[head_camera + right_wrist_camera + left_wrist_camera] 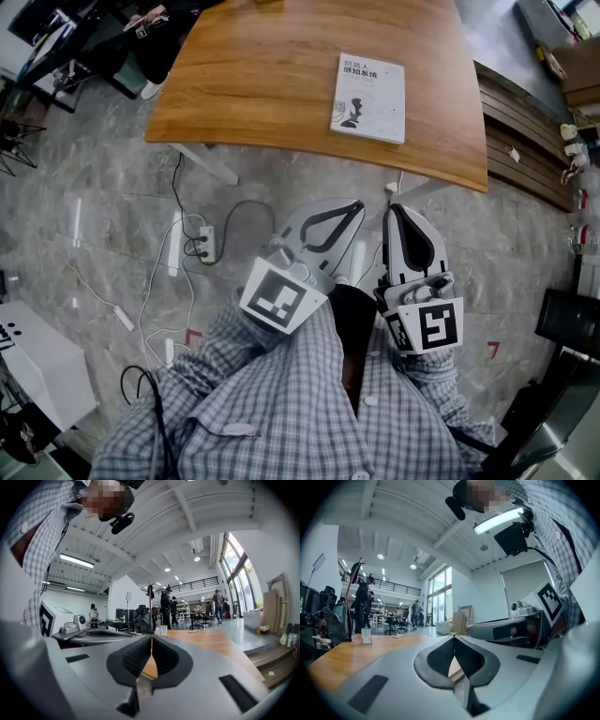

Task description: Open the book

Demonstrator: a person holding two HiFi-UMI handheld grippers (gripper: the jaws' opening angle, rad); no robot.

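A closed white book (367,97) with dark print on its cover lies flat on the wooden table (262,84), near the table's right front edge. Both grippers are held side by side close to the person's chest, short of the table edge and pointing toward it. My left gripper (357,204) is shut with nothing between its jaws, as the left gripper view shows (453,637). My right gripper (393,208) is shut and empty too (151,637). Neither gripper touches the book. In both gripper views the book is hidden behind the jaws.
Below the table a power strip (206,244) and loose cables lie on the grey stone floor. A white box (37,361) stands at the left, wooden steps (525,131) run along the right, and chairs stand at the far left. People stand far across the hall (166,604).
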